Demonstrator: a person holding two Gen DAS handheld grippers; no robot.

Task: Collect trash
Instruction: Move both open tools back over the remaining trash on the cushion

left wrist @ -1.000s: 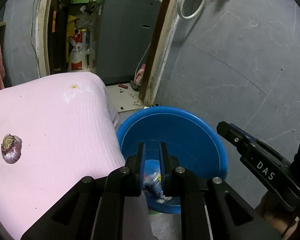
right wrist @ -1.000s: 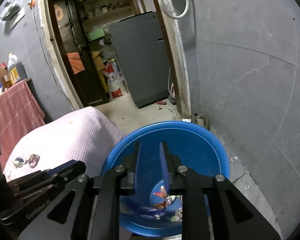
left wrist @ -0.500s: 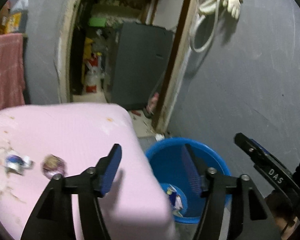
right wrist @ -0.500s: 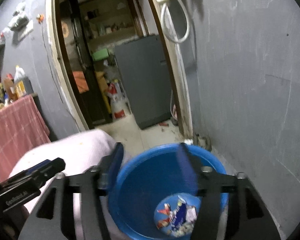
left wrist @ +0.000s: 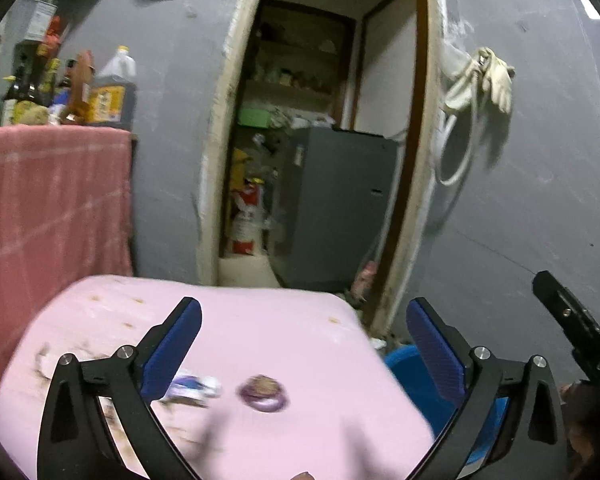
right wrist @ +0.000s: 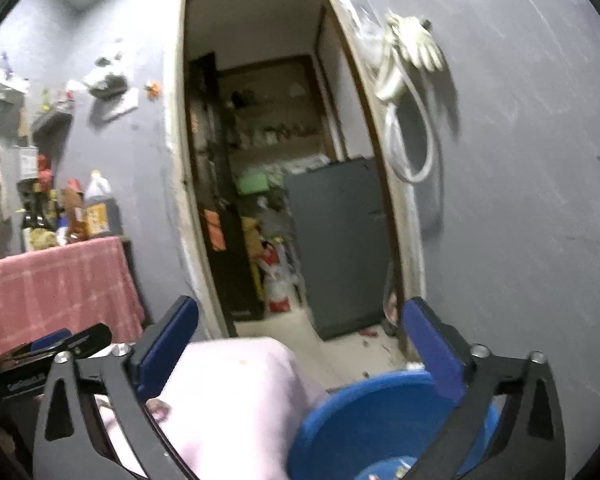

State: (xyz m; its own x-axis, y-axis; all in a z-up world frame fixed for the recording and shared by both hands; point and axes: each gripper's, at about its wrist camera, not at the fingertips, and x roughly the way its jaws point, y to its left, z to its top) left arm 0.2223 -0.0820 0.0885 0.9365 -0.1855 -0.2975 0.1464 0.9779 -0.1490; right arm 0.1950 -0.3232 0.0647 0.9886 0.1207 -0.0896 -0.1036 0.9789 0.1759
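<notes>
The left gripper (left wrist: 304,344) stood wide with nothing between its blue pads, its jaws having just been opening, above the pink-covered counter (left wrist: 260,320) where a purple wrapper (left wrist: 263,392) and a blue-white wrapper (left wrist: 196,386) lay. The right gripper (right wrist: 300,340), likewise just opened wide and empty, hung over the blue tub (right wrist: 364,416), which held scraps of trash (right wrist: 392,470).

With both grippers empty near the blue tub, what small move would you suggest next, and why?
Probably lower the left gripper toward the purple wrapper on the pink cloth. Its jaws have just been opening and stand wide with nothing between them, and the wrapper lies loose almost straight ahead, with another scrap beside it. The blue tub sits right beside the cloth for dropping.
</notes>
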